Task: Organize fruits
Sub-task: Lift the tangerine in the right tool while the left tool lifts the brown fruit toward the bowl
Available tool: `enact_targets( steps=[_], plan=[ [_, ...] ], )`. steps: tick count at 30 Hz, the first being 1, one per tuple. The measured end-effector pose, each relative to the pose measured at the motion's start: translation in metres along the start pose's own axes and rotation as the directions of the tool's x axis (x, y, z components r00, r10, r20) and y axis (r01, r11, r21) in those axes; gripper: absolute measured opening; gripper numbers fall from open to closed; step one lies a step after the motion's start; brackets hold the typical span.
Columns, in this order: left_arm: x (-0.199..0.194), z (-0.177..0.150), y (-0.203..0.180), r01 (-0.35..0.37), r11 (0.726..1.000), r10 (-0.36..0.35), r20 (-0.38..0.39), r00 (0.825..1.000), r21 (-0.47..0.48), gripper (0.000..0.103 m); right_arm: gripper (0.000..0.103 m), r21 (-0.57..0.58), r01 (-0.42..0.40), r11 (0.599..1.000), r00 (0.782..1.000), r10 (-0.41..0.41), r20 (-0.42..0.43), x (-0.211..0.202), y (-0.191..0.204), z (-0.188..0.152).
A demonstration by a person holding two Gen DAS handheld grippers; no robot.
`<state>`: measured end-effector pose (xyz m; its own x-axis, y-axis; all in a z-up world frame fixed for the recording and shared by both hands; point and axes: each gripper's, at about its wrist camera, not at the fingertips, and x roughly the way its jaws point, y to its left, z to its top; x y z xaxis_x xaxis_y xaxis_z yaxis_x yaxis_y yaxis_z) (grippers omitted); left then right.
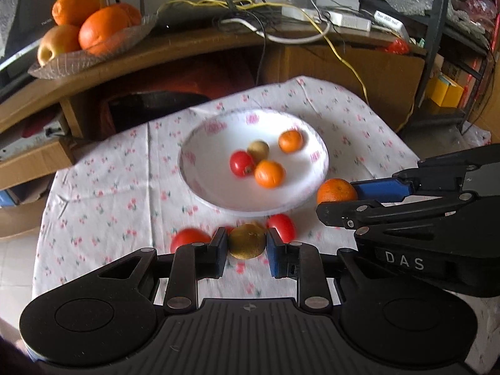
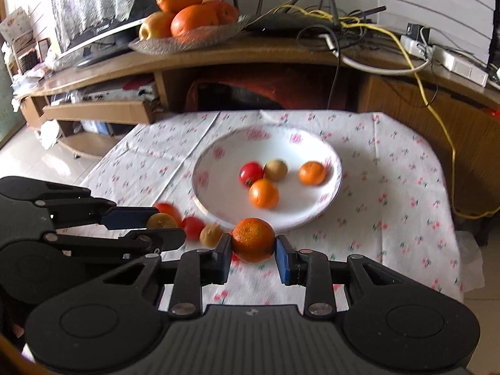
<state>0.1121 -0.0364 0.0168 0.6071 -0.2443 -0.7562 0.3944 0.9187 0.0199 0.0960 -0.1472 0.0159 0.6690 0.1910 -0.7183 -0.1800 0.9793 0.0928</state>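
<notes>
A brown kiwi [image 1: 247, 241] sits between the blue pads of my left gripper [image 1: 247, 250], which is shut on it just above the flowered cloth. My right gripper [image 2: 253, 256] is shut on an orange [image 2: 253, 239] close to the near rim of the white flowered plate [image 2: 225, 184]. The plate holds a tomato [image 2: 251, 172], a kiwi [image 2: 275, 169] and two oranges [image 2: 263, 193]. Loose on the cloth lie two tomatoes [image 1: 189, 238] and, in the right wrist view, another kiwi [image 2: 211, 233]. Both views are motion-blurred.
A glass dish [image 1: 78, 61] with large oranges and an apple stands on the wooden shelf behind the table. Cables and power strips [image 1: 312, 15] crowd that shelf. The small table's cloth [image 1: 109, 187] drops to tiled floor at left and right.
</notes>
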Motion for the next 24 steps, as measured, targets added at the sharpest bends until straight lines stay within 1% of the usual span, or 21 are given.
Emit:
enact_targets(
  steps=[3, 9, 17, 24],
  plan=[
    [0.005, 0.01, 0.002, -0.005, 1.0, 0.005, 0.009, 1.0, -0.009, 0.032, 0.032, 0.019, 0.008, 1.0, 1.0, -0.008, 0.013, 0.005, -0.006, 0.01],
    [0.019, 0.024, 0.003, -0.019, 1.0, 0.019, 0.011, 1.0, 0.001, 0.032, 0.032, 0.058, 0.024, 0.998, 1.0, -0.025, 0.018, 0.021, -0.016, 0.022],
    [0.037, 0.032, 0.004, -0.02, 1.0, 0.02, -0.002, 1.0, 0.012, 0.032, 0.032, 0.075, 0.034, 0.997, 0.999, -0.035, 0.009, 0.037, -0.025, 0.026],
    [0.044, 0.034, 0.006, -0.022, 1.0, 0.022, -0.01, 1.0, 0.006, 0.032, 0.032, 0.082, 0.037, 0.996, 0.999, -0.037, 0.003, 0.045, -0.03, 0.027]
  ],
)
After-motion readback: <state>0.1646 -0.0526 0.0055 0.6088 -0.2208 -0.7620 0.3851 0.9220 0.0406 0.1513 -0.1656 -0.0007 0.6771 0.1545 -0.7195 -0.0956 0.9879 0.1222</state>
